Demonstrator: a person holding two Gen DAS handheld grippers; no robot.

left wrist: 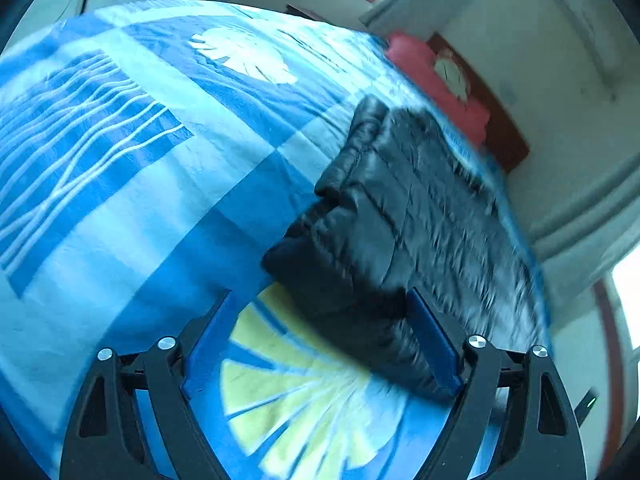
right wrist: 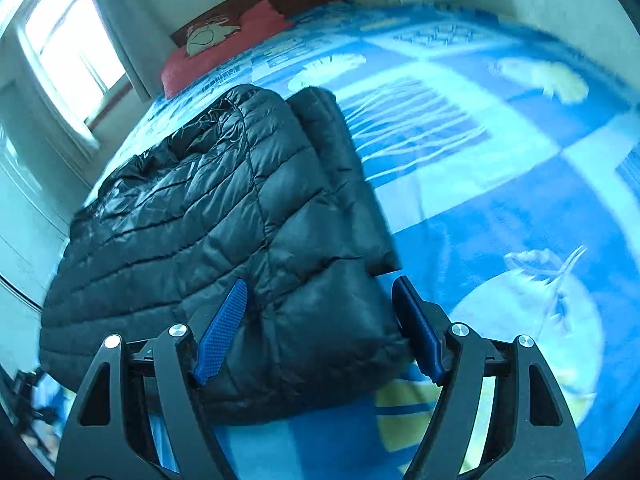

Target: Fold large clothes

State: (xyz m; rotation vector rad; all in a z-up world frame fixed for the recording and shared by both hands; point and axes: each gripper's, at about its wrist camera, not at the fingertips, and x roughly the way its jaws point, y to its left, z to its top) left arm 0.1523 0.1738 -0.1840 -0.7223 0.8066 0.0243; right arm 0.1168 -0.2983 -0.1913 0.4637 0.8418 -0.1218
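Note:
A black quilted puffer jacket lies folded on the bed's blue patterned cover. In the left wrist view its near corner reaches between the fingers of my left gripper, close to the right pad; the jaws stand wide and the left pad is clear of it. In the right wrist view the jacket fills the left half of the picture, with a folded sleeve along its right edge. My right gripper straddles the jacket's near corner with its jaws wide and its blue pads beside the fabric, not squeezing it.
A red pillow lies at the head of the bed by a dark headboard. White cupboards stand close beside the bed. A bright window is on the far wall. The cover spreads wide beside the jacket.

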